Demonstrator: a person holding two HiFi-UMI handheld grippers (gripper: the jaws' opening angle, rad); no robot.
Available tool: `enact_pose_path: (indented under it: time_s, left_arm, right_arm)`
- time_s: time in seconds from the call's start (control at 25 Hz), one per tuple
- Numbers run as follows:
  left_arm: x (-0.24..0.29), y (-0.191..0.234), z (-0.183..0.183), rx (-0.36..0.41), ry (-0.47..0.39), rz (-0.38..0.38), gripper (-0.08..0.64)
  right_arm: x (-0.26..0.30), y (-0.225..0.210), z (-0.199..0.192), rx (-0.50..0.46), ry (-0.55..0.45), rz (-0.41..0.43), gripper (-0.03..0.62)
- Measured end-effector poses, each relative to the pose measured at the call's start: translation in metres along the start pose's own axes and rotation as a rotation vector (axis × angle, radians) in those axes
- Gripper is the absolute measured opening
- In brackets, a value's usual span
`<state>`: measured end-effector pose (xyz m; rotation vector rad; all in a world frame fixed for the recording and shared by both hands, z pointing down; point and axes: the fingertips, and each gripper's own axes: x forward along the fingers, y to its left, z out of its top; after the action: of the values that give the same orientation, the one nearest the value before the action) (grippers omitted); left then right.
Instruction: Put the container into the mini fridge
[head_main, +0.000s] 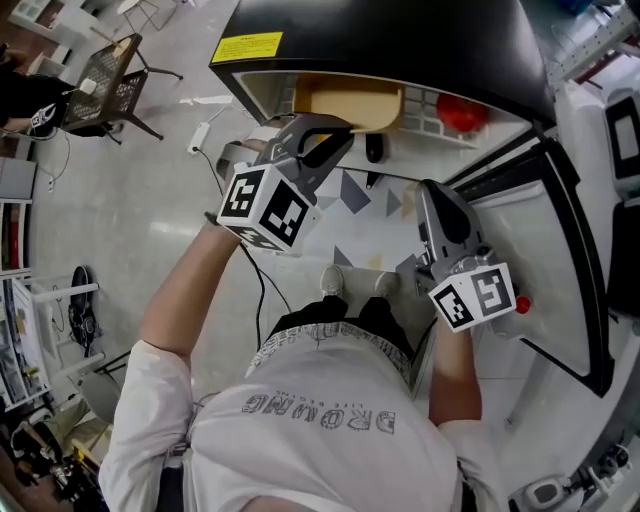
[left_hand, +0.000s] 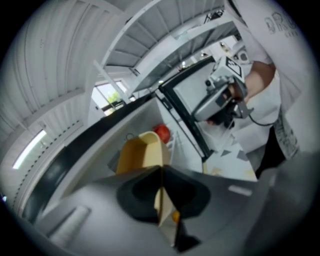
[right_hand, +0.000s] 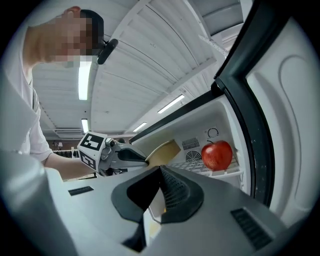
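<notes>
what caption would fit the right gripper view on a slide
Left gripper holding a tan container in the open mini fridge, with a red apple sitting further along inside.

Matt tan plastic container (left_hand: 141, 155) between smooth black jaws of left gripper (left_hand: 162, 175), glossy red apple (right_hand: 217, 155) beyond ribbed black jaws of right gripper (right_hand: 160, 175).

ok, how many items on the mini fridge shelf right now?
2. A tan container at the left of the shelf in the head view, with the left gripper shut on its edge, and a red apple at the shelf's right end. Anything lower in the fridge is hidden.
</notes>
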<state>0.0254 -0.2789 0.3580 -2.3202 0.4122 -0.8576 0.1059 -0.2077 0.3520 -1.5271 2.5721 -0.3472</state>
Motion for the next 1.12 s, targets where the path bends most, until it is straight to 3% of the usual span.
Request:
enact_pose_path:
  time_s: [0.72,1.12]
  left_arm:
    - [0.056,0.014,-0.023,0.200,0.254,-0.048,0.022]
    - [0.069,0.022,-0.027,0.244,0.295,-0.049,0.032]
  right_arm:
    - [0.009,-0.013,-0.010,0.050,-0.003,0.067,-0.002]
    - [0.005,-0.017,-0.017,0.067,0.006,0.071,-0.002]
